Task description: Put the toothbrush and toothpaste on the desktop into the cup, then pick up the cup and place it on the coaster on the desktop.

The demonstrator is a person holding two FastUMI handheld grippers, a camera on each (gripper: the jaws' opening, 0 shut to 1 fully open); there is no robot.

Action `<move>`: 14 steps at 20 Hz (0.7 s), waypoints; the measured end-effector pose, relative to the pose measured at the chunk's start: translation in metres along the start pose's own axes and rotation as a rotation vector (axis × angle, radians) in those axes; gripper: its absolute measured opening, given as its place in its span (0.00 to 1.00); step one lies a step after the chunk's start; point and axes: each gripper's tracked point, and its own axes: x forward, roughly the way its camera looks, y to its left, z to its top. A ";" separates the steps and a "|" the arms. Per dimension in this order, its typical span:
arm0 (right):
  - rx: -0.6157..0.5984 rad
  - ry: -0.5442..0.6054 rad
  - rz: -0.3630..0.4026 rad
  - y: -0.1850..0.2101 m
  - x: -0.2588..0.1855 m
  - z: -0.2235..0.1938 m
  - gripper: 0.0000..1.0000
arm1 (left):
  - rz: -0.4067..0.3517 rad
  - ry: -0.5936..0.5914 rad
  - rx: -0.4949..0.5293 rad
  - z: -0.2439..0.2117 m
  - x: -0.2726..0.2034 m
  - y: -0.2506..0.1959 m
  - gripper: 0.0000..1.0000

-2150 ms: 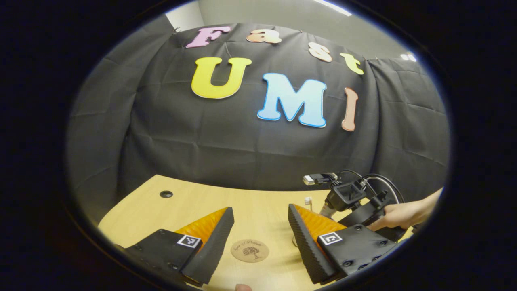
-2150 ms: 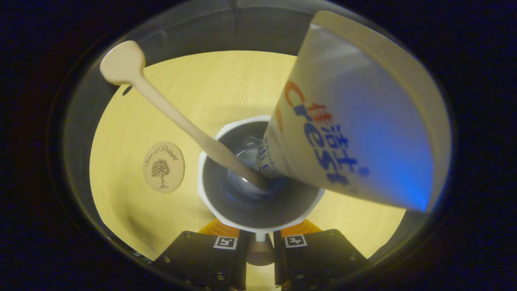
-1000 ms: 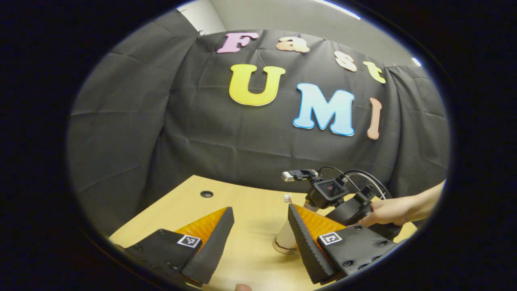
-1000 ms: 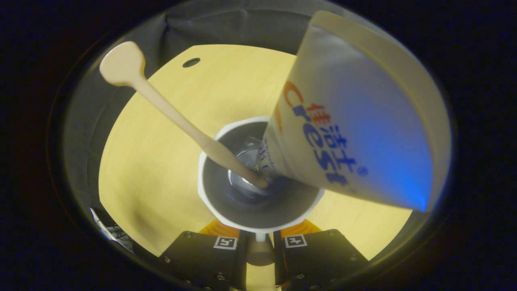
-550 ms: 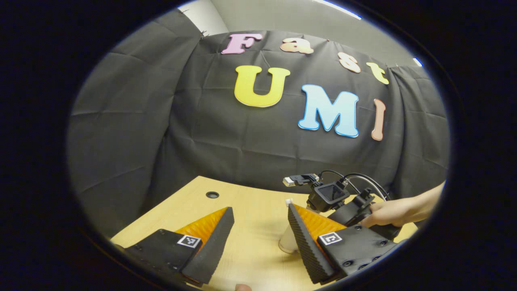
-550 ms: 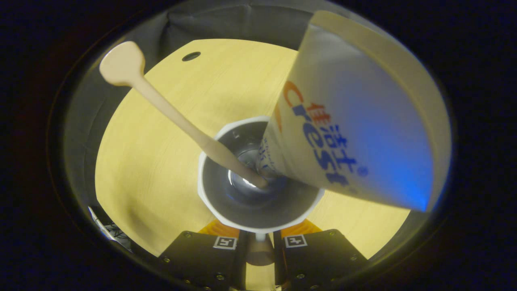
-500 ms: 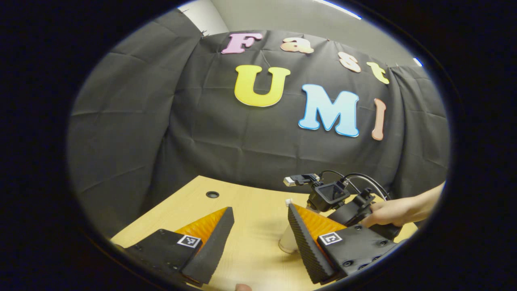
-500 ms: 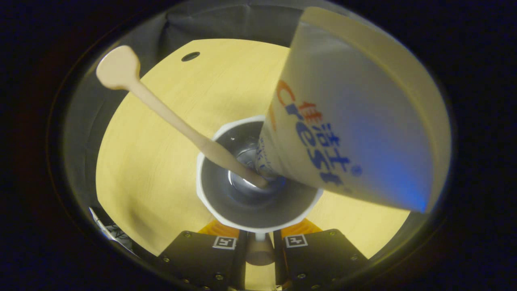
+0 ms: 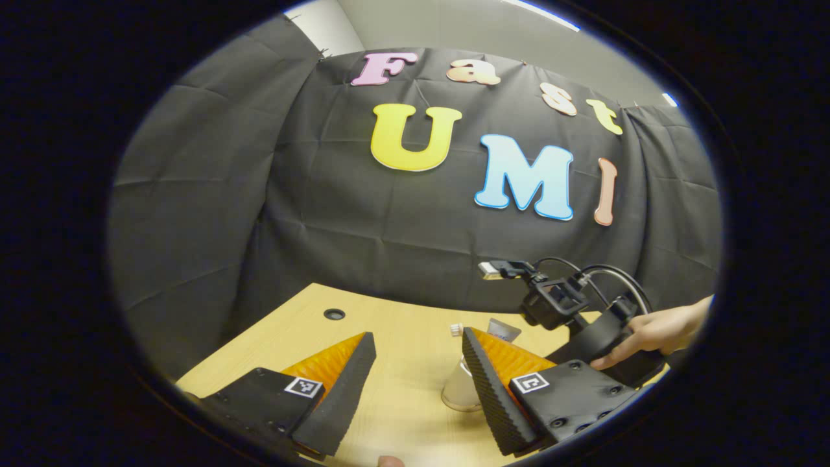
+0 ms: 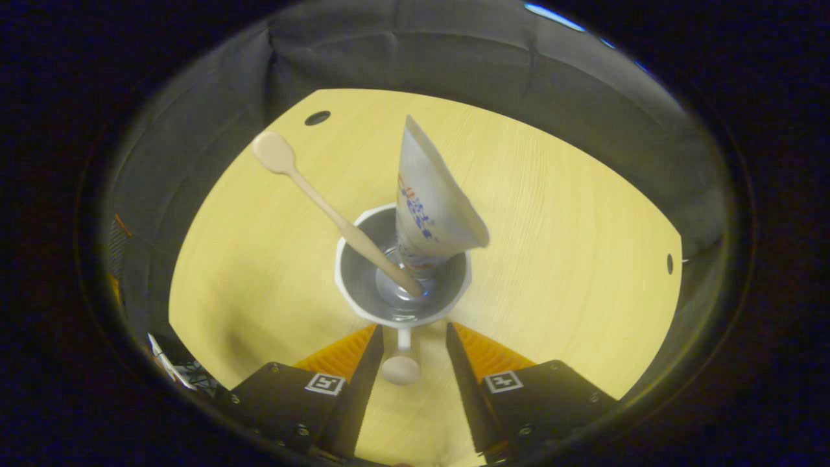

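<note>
A white cup [image 10: 402, 275] stands upright on the wooden desk [image 10: 551, 214], with a pale toothbrush [image 10: 324, 198] and a toothpaste tube [image 10: 431, 207] leaning in it. What lies under the cup is hidden. My right gripper [image 10: 414, 331] hangs above and just behind the cup, open, its fingers either side of the cup's handle [image 10: 401, 366] without pressing it. In the left gripper view the same cup [image 9: 459, 392] shows beside my open left gripper [image 9: 418, 336], which holds nothing. The toothbrush head [image 9: 456, 329] and the tube's end [image 9: 504, 329] stick up from the cup.
A hand [image 9: 655, 327] holds the right gripper's body [image 9: 583, 337] at the right of the left gripper view. Cable holes [image 10: 317, 118] [image 10: 670, 263] sit near the desk's far edges. Black cloth walls the desk behind and at the sides.
My right gripper, which had been shut on the cup's handle, has opened and drawn back up from it. The cup now stands free on the desk. My left gripper has barely moved.
</note>
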 end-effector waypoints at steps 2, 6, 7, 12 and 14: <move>0.016 -0.029 0.012 -0.003 -0.010 -0.006 0.67 | -0.008 -0.005 0.006 0.004 0.004 -0.005 0.90; 0.078 -0.112 0.050 -0.009 -0.043 -0.021 0.91 | -0.030 -0.016 0.030 0.008 0.012 -0.021 0.90; 0.101 -0.143 0.057 -0.013 -0.054 -0.024 0.91 | -0.036 -0.021 0.037 0.011 0.013 -0.026 0.90; 0.203 -0.333 0.019 -0.046 -0.117 -0.036 0.90 | -0.096 -0.036 0.050 0.023 0.017 -0.067 0.90; 0.222 -0.419 -0.039 -0.068 -0.144 -0.040 0.90 | -0.118 -0.051 0.051 0.031 0.014 -0.085 0.90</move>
